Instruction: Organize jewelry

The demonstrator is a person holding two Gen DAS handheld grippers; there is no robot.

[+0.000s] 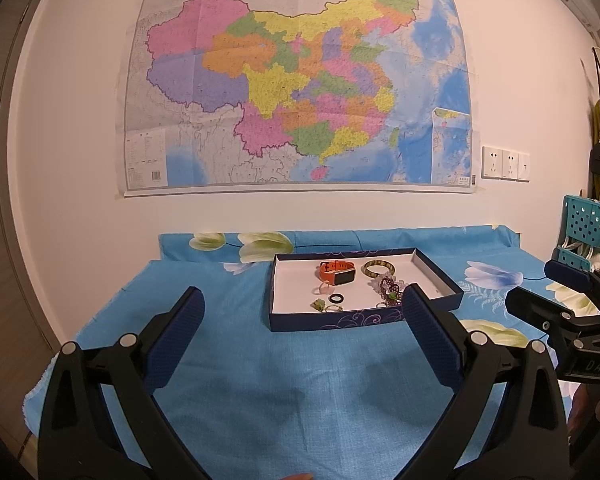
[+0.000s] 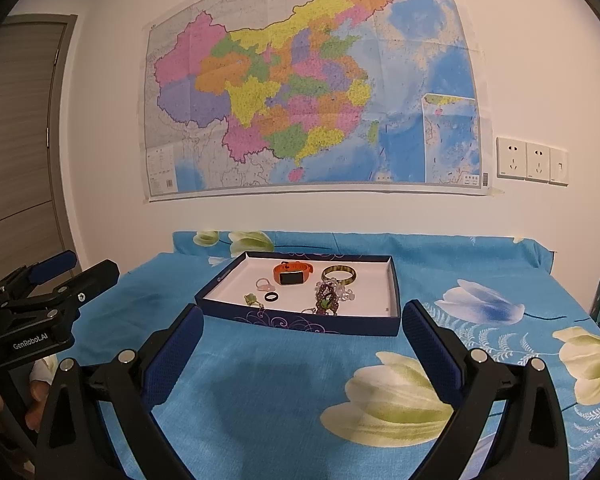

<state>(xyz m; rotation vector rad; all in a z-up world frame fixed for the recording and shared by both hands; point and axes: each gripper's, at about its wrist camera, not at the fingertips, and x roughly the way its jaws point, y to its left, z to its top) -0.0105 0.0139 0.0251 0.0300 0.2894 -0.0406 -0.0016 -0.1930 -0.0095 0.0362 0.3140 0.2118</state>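
Observation:
A shallow dark blue box (image 1: 332, 322) with a white inside lies on the blue flowered cloth; it also shows in the right wrist view (image 2: 300, 326). In it lie an orange smartwatch (image 1: 338, 273) (image 2: 293, 274), a green-yellow bangle (image 1: 378, 268) (image 2: 339, 275), a black ring (image 1: 336, 299) (image 2: 271, 297), a pink ring (image 1: 323, 289) (image 2: 264, 283), a small green piece (image 1: 318, 304) (image 2: 250, 299) and a purple bead bracelet (image 1: 392, 289) (image 2: 327, 300). My left gripper (image 1: 302, 300) is open and empty, short of the box. My right gripper (image 2: 302, 318) is open and empty, also short of the box.
The table under the blue flowered cloth (image 1: 284, 380) stands against a white wall with a large map (image 1: 296, 84). A teal plastic basket rack (image 1: 586, 228) stands at the right. Wall sockets (image 2: 532, 160) sit to the right of the map. A door (image 2: 16, 140) is at the left.

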